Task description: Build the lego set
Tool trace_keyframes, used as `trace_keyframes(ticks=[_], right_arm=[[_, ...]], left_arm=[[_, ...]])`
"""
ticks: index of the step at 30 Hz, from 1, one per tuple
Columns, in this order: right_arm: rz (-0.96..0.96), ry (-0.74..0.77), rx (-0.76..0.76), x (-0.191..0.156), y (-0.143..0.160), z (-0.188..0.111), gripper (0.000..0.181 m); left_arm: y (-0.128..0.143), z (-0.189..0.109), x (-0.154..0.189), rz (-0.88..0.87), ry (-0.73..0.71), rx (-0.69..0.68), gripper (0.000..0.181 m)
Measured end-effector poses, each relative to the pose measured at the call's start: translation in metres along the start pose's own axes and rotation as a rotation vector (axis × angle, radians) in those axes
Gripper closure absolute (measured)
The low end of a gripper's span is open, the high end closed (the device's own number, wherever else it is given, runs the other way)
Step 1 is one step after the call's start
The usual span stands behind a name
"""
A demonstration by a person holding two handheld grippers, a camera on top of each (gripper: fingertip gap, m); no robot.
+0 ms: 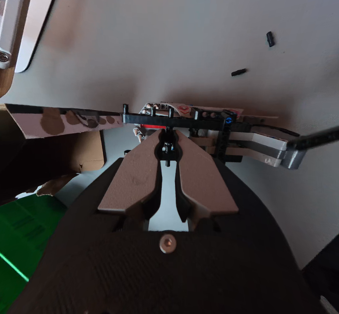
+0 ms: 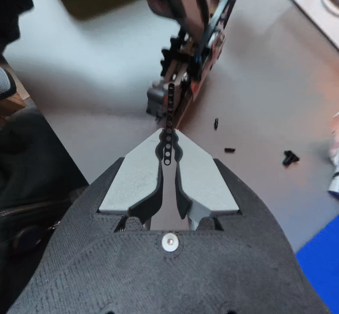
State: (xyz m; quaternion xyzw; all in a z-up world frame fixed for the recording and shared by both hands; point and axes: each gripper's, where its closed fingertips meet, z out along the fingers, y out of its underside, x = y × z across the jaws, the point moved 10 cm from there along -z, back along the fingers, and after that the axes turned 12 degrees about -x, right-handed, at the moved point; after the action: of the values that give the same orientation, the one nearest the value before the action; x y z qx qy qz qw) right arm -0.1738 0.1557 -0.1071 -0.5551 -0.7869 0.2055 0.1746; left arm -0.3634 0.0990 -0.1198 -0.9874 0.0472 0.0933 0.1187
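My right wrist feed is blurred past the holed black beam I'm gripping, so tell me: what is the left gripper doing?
Observer: The left gripper is shut on a small black pin piece against the near side of the model's long black beam.
Operator: Any pins on that beam's top?
Observer: Yes, several black pins stand up from it.
Operator: Where does my beam end?
Observer: Your holed black beam ends at the model's grey end block; contact unclear.
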Motion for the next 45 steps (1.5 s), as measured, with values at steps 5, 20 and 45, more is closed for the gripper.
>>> trace_keyframes(ticks=[5,20,45], right_arm=[[-0.035,-0.016,-0.302,0.000,-0.049,0.000,0.178],[0.030,0.079,-0.749,-0.008,-0.081,0.008,0.177],[-0.238,0.272,-0.378,-0.003,-0.041,0.021,0.177]], left_arm=[[-0.007,-0.002,0.008,-0.018,0.071,-0.040,0.176],[0.011,-0.004,0.018,-0.448,0.366,0.124,0.170],[0.011,0.007,0.005,-0.301,0.362,0.012,0.173]])
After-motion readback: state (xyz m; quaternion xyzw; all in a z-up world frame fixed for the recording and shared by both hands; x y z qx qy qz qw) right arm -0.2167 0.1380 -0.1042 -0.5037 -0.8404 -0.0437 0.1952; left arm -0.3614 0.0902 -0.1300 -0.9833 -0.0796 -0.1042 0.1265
